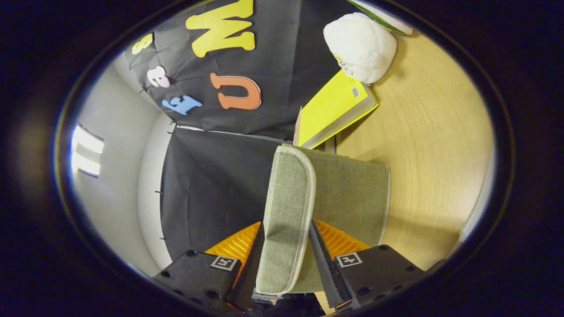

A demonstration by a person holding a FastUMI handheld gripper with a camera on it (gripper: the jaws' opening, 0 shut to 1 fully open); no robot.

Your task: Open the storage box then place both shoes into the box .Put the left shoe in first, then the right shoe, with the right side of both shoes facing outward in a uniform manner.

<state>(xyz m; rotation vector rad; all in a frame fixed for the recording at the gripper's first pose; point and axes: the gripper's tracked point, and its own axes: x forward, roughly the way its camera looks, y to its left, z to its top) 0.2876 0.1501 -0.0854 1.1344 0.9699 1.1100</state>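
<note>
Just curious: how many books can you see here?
1: a yellow book leaning beyond the storage box, under a white plush toy. Others may be hidden. The jaws grip the box lid.

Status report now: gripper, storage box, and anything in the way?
Gripper shut on lid of storage box. Box on wooden table. Yellow book and white plush toy beyond box.

Gripper [286, 259] rolled sideways, so counter [432, 145] stands upright along one side. Fingers [324, 259] closed in on the storage box lid [288, 207], one each side, both pressing its fabric faces near the piped edge. Lid clamped edge-on btwn them, running fwd past the tips. Finger blocks w/ square markers seen at the base.
</note>
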